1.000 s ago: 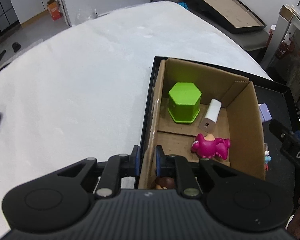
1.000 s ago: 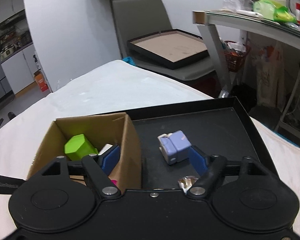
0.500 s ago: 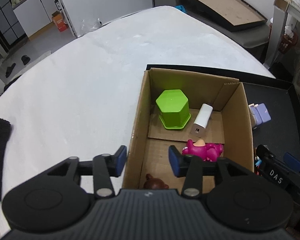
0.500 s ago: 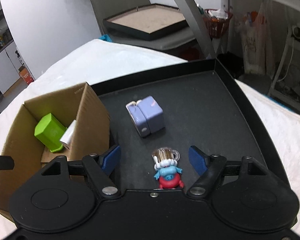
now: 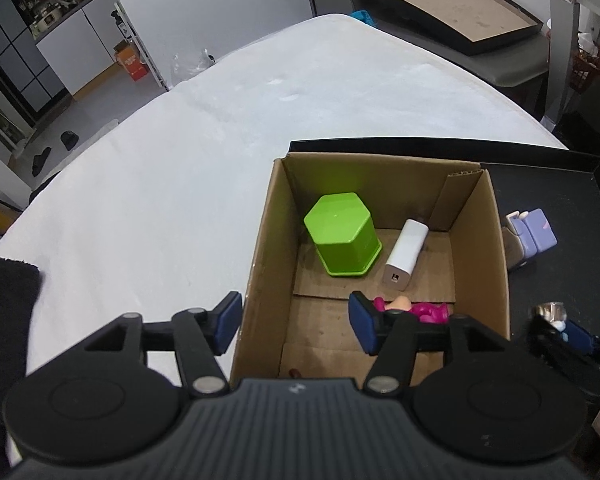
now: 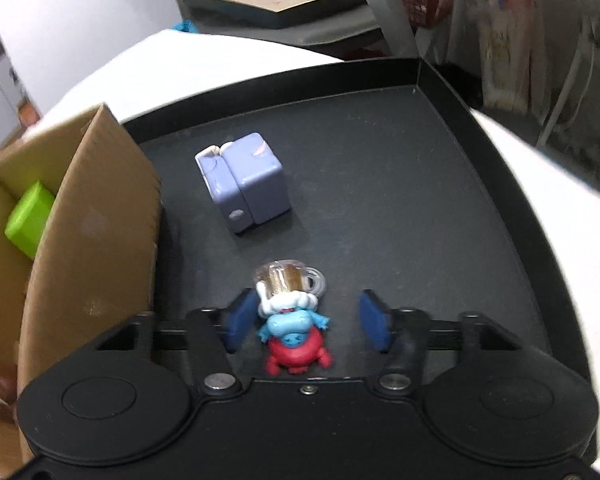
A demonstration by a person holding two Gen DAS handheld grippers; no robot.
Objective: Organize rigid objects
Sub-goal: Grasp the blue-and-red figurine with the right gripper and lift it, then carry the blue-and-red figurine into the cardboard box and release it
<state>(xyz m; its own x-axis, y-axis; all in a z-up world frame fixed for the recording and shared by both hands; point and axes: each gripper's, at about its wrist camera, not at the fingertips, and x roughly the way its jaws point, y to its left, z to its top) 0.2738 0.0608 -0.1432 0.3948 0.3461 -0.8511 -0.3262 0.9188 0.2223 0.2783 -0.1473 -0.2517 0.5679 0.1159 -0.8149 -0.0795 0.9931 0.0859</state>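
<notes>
A cardboard box (image 5: pixel 480 240) stands in the left part of a black tray (image 5: pixel 560 184). It holds a green hexagonal cup (image 5: pixel 342 240), a white power bank (image 5: pixel 406 254), a pink figure (image 5: pixel 428 311) and a brown figure (image 5: pixel 294 372) near my camera. My left gripper (image 5: pixel 296 328) straddles the box's left wall, jaws opening, pads clear of it. A small blue-and-red figure (image 6: pixel 294 320) with a mug on its head lies on the tray (image 6: pixel 400 180) between the closing jaws of my right gripper (image 6: pixel 306 326). The left pad is at its hat, the right pad stands apart.
A lilac cube toy (image 6: pixel 248 180) lies on the tray beyond the figure, close to the box wall (image 6: pixel 100 200). The tray sits on a white-covered table (image 5: pixel 180 200). A black cloth (image 5: pixel 4 300) lies at the table's left edge. Another flat tray (image 5: pixel 452 4) rests on a seat behind.
My left gripper let go of the box's left wall and opened. My right gripper sank from the lilac cube to the small figure, and its jaws have narrowed around it.
</notes>
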